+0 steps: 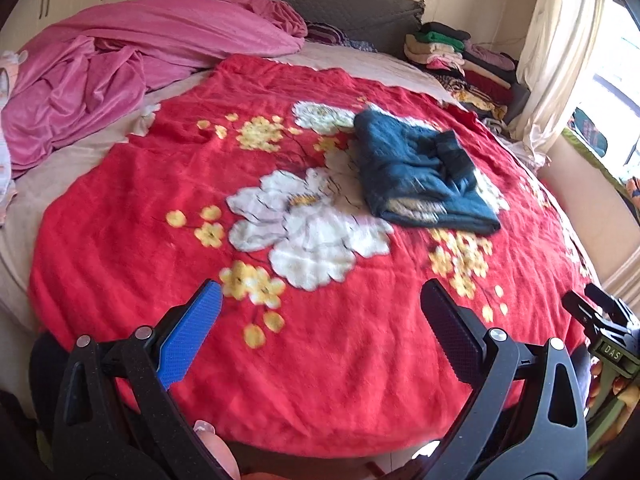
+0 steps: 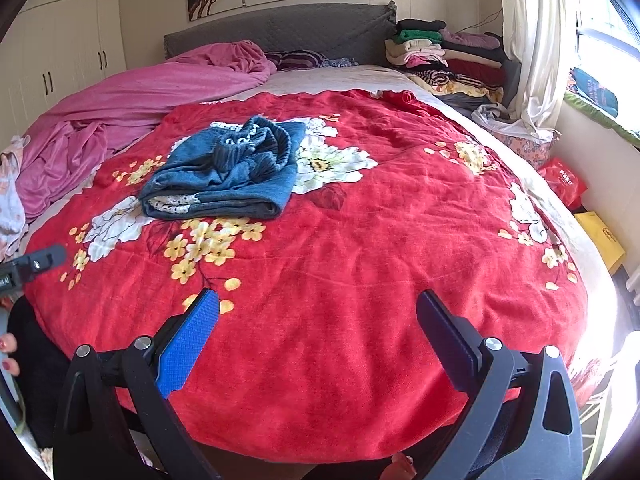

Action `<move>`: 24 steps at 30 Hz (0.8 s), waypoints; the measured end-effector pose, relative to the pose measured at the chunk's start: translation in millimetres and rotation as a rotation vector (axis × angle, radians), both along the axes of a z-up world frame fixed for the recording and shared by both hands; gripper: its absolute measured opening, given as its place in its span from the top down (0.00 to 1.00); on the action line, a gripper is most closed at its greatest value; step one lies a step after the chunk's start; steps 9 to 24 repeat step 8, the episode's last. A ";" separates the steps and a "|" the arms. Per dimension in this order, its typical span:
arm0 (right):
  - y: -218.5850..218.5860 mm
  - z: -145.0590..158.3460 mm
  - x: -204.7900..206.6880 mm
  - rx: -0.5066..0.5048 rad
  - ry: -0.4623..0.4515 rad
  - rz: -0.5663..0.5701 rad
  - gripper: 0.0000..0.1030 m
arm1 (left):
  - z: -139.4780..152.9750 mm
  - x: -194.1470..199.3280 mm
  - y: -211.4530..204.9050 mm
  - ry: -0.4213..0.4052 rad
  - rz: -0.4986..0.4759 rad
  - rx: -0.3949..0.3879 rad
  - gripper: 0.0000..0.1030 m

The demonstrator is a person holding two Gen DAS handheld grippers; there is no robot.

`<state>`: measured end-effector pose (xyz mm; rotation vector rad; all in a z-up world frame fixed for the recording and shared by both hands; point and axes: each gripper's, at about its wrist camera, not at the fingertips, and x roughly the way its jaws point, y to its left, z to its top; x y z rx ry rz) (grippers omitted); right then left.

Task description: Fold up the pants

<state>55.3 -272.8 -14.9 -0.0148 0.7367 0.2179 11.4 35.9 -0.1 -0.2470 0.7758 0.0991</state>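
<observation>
A pair of dark blue pants point(image 1: 420, 168) lies folded into a thick bundle on the red flowered blanket point(image 1: 168, 208), with its waistband bunched on top. In the right wrist view the same pants point(image 2: 228, 172) sit left of centre on the blanket point(image 2: 380, 220). My left gripper point(image 1: 320, 304) hangs open near the bed's front edge, well short of the pants, with nothing between its fingers. My right gripper point(image 2: 318, 308) is open too, empty, over the front of the blanket and apart from the pants. The other tool's tip point(image 1: 600, 320) shows at the right edge of the left wrist view.
A crumpled pink cover point(image 2: 132, 100) fills the bed's left side. Stacked folded clothes point(image 2: 444, 56) sit at the far right by the grey headboard point(image 2: 280, 32). A curtain point(image 2: 536, 40) and window are on the right, with a red bag point(image 2: 564, 180) and yellow box point(image 2: 600, 240) on the floor.
</observation>
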 end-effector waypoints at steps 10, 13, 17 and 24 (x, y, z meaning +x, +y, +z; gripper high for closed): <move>-139.1 -10.3 159.7 -0.086 0.120 -0.271 0.04 | -11.6 112.5 193.8 0.157 0.373 0.177 0.09; -139.1 -10.3 159.7 -0.086 0.120 -0.271 0.04 | -11.6 112.5 193.8 0.157 0.373 0.177 0.09; -139.1 -10.3 159.7 -0.086 0.120 -0.271 0.04 | -11.6 112.5 193.8 0.157 0.373 0.177 0.09; -139.1 -10.3 159.7 -0.086 0.120 -0.271 0.04 | -11.6 112.5 193.8 0.157 0.373 0.177 0.09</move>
